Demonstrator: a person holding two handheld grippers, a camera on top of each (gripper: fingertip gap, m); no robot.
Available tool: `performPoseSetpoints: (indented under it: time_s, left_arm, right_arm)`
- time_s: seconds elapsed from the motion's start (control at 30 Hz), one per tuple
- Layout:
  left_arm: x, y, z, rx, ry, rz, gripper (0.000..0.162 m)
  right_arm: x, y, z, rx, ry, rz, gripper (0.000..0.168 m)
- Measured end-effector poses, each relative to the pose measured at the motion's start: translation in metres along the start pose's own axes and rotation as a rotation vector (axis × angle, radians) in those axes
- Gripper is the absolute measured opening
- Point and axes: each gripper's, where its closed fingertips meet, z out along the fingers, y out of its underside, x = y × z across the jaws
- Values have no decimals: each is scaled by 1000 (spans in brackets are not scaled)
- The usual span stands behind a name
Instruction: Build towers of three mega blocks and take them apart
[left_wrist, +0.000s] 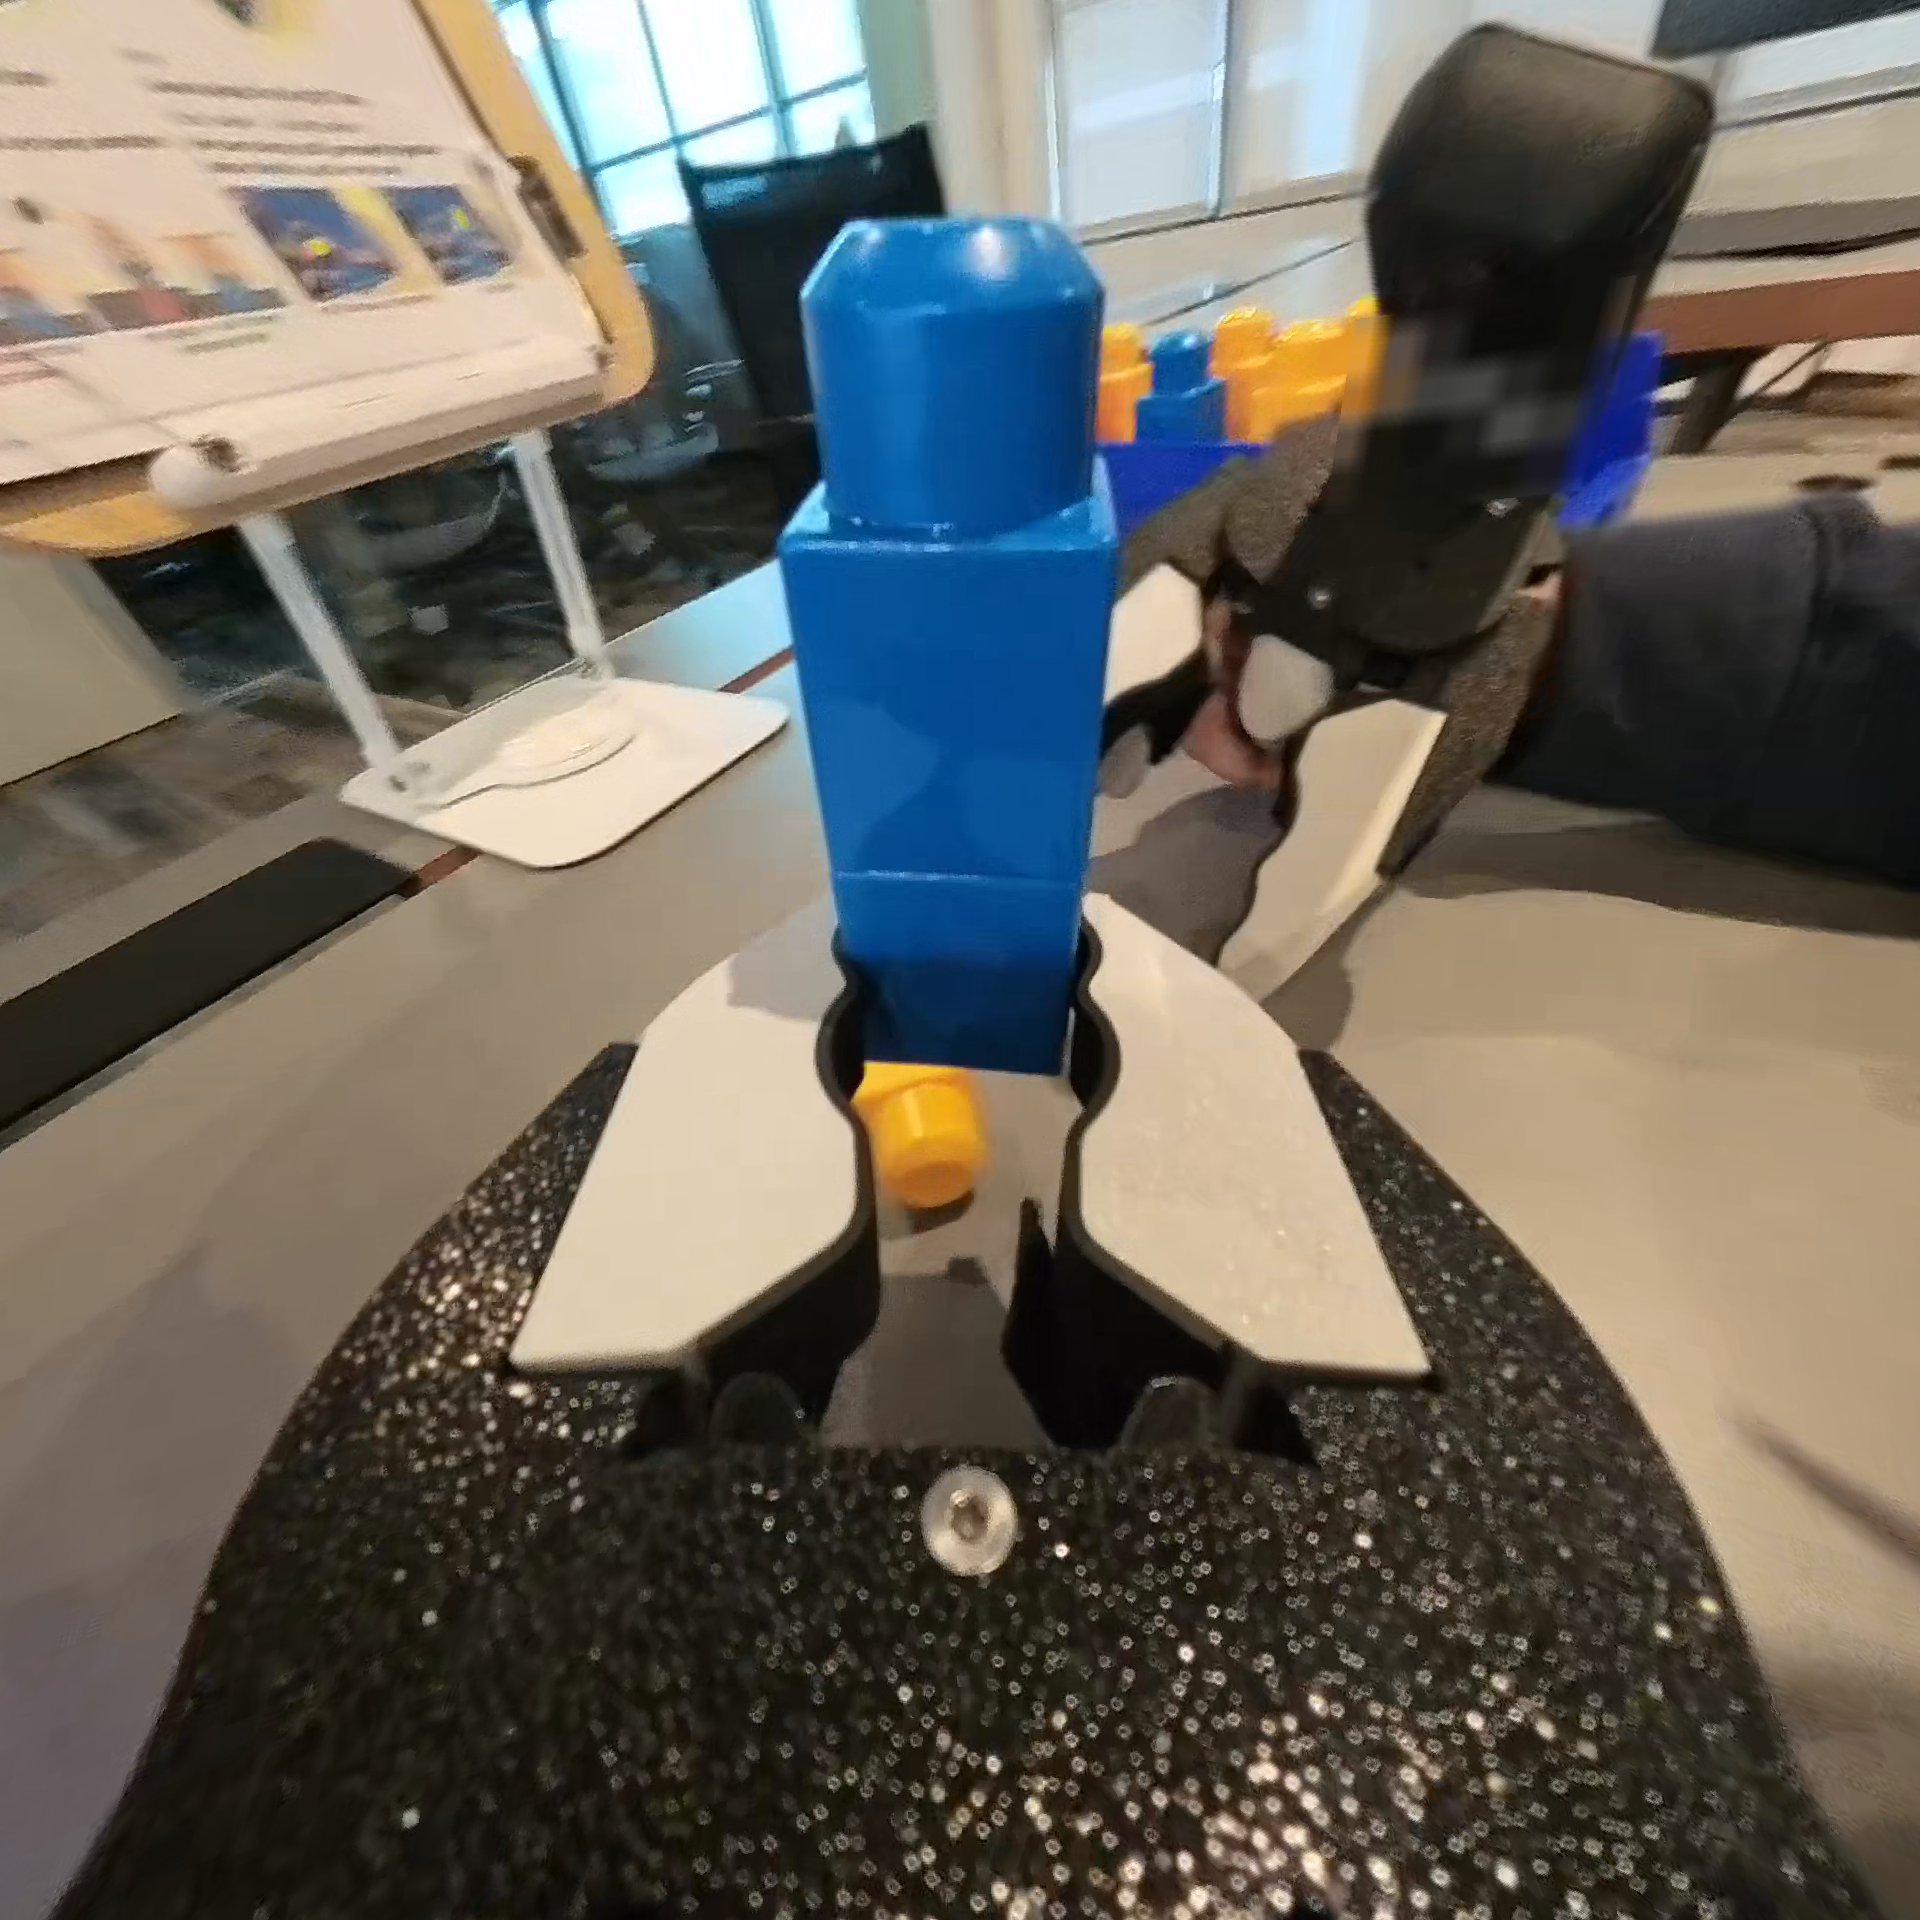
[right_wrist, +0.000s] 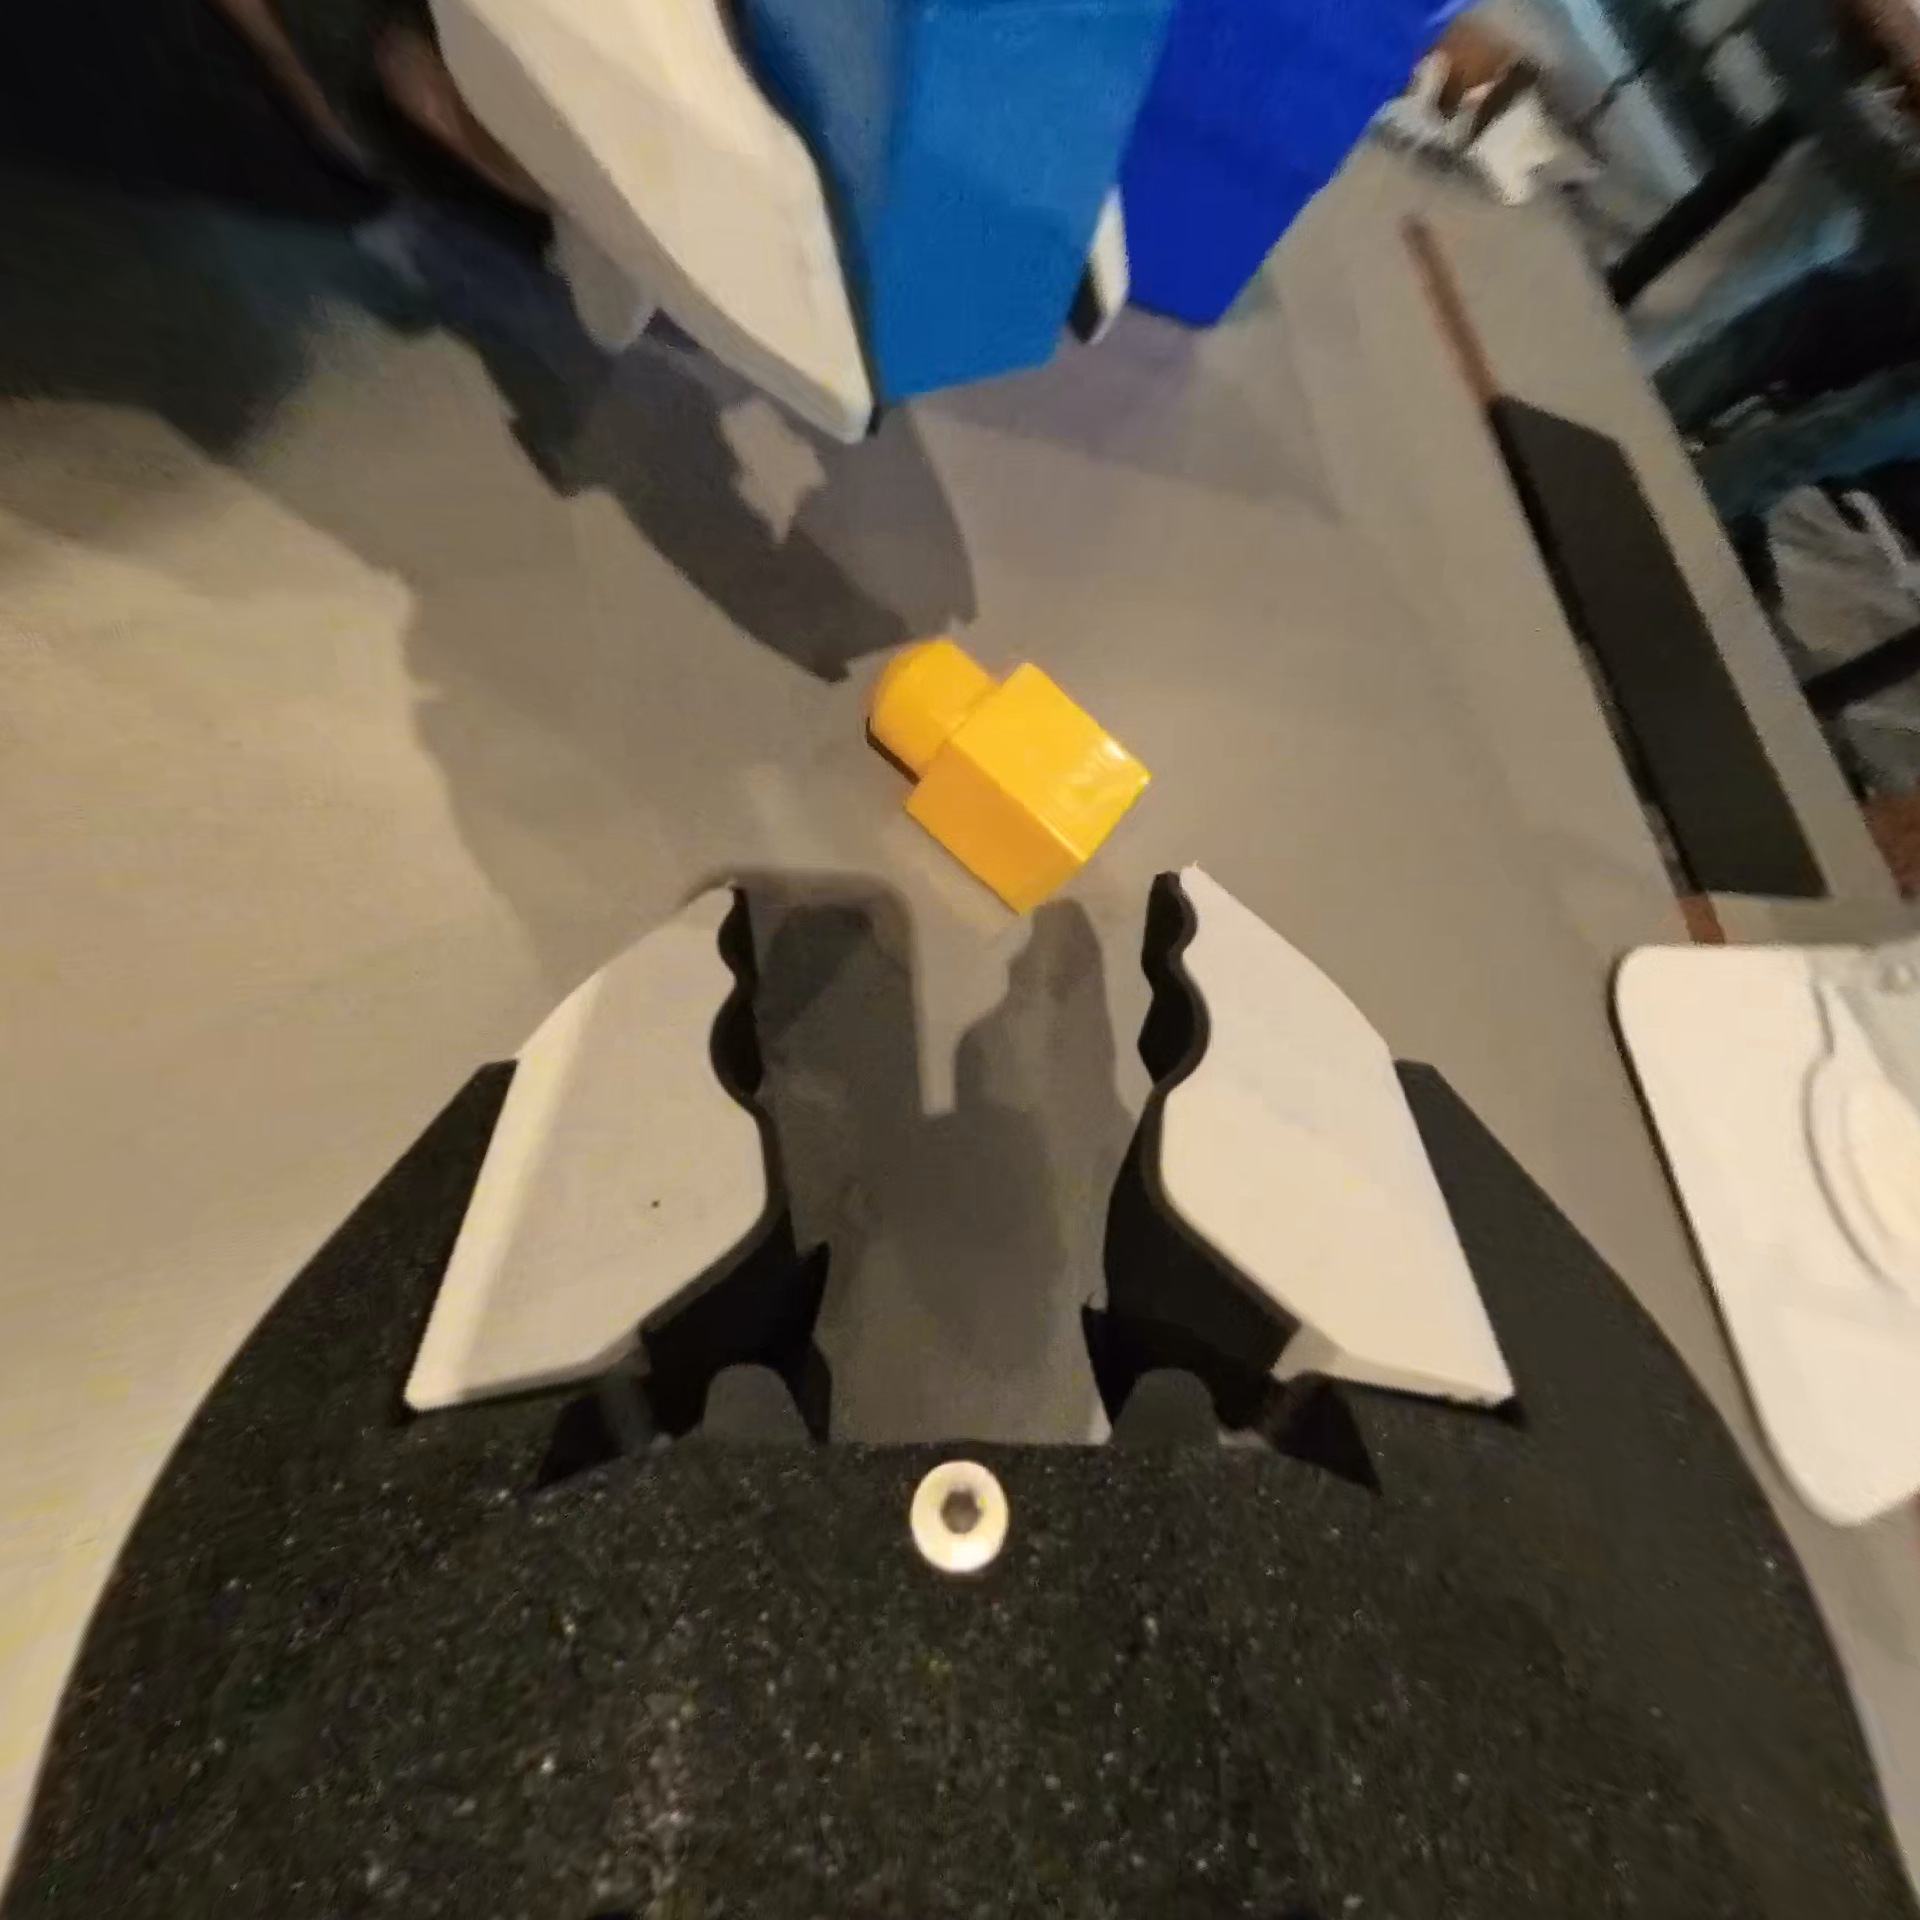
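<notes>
Now the left hand-held gripper is squeezed shut on the bottom of a blue tower, two blue blocks stuck together and standing upright. It holds the tower up in the air, above the grey surface. One yellow block lies on its side on the surface, under the tower. The right hand-held gripper is wide open with nothing in it, and the yellow block sits just past its fingertips. Farther back, more yellow and blue blocks sit in a pile. A white stand with a paper board rests on the surface too.
</notes>
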Motion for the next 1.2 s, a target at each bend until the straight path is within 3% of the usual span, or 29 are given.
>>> performPoseSetpoints:
  time_s: [0.37, 0.4, 0.43, 0.5, 0.67, 0.8, 0.93, 1.07, 1.2]
  left_arm:
    - [-26, -7, -20, 5, -106, 45, 35]
    - [-28, -7, -21, 10, -111, 40, 36]
    - [-30, -7, -22, 15, -114, 32, 35]
    - [-30, -8, -23, 20, -110, 21, 35]
    - [-13, -3, -13, -6, -16, -7, 36]
    - [21, 7, 3, -59, 160, -69, 36]
    - [53, 21, 15, -138, 296, -72, 36]
    - [67, 31, 22, -184, 349, -75, 36]
    - [71, 33, 22, -198, 367, -78, 36]
  right_arm:
    - [6, -5, 57, -339, -405, -350, 75]
    - [5, -2, 59, -365, -424, -354, 71]
    - [3, -3, 59, -368, -442, -328, 51]
    - [9, -3, 57, -377, -398, -267, 41]
    - [37, -33, 15, -76, -154, 43, 41]
    - [52, -76, -52, 438, 56, 315, 41]
    - [34, -106, -102, 902, -13, 564, 41]
    - [21, -114, -107, 1085, -138, 704, 41]
    - [14, -114, -98, 1059, -186, 685, 40]
